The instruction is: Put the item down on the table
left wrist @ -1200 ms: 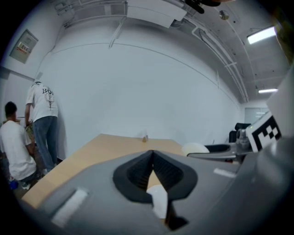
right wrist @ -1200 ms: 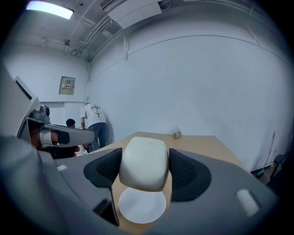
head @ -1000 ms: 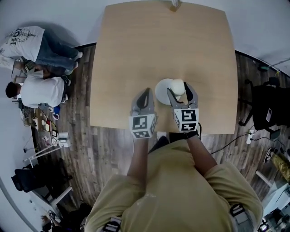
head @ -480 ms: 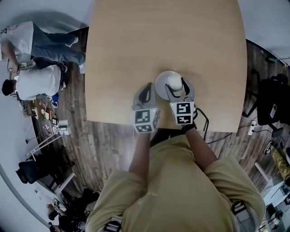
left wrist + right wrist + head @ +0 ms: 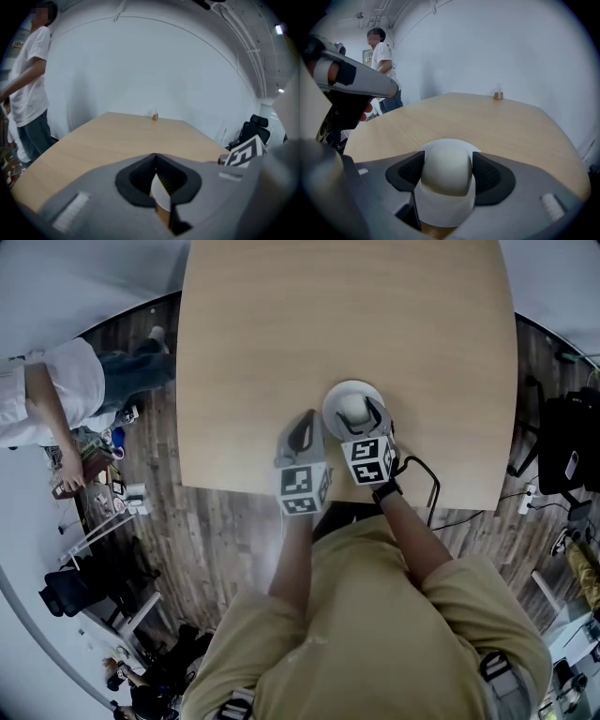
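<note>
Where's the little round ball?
In the head view, the cream round ball sits between the right gripper's fingers, over the white round plate at the wooden table's near edge.

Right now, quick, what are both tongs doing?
Left tongs: closed, holding nothing.
Right tongs: closed on the cream-white ball, over the white plate.
</note>
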Available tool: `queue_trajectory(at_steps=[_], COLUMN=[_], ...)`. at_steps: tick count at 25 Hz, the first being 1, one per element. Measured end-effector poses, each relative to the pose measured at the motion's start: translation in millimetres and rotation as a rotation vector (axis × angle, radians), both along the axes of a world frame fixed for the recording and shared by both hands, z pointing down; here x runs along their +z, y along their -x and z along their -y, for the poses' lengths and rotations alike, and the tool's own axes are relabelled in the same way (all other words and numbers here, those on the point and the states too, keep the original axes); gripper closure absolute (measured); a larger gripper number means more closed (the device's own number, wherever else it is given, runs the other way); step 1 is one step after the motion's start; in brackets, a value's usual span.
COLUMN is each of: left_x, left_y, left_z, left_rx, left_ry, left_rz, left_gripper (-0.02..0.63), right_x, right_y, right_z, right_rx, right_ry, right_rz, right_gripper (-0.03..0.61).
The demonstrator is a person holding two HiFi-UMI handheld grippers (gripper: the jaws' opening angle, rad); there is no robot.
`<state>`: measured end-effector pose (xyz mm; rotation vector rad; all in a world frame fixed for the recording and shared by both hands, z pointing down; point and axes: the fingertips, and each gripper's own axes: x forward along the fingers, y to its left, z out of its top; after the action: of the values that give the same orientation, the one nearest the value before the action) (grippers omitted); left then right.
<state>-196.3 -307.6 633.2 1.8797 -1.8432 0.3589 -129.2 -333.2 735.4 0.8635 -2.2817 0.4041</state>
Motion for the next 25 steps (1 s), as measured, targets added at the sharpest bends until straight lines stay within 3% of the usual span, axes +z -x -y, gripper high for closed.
queue_trajectory(at_steps=[8,13,19,25], left_x=[-19,-43,-81,-132], left_y=[6,6,6,14], left_z=[-17,-22,-41,-47], left_rx=[-0.015,-0.022,-0.019,-0.004], left_ry=[-0.029,-0.077,-0.144,-0.271], left_rz=[0.014,0.024,0.040,0.060], left_gripper=[0.612,0.612,0.612,0.612], right_x=[-1,-47,-127,-211], right_y=[-2,-12,-34,-56], right_z=[-6,0,-6,-2], right_rx=[0.006,0.087,0.169,0.247], right_ry=[0.018,-0.054,-0.146,-0.300], right_rz=[-0.016,0.089,0.234,0.316], right_gripper=[0.247,0.233,0.357,0.414])
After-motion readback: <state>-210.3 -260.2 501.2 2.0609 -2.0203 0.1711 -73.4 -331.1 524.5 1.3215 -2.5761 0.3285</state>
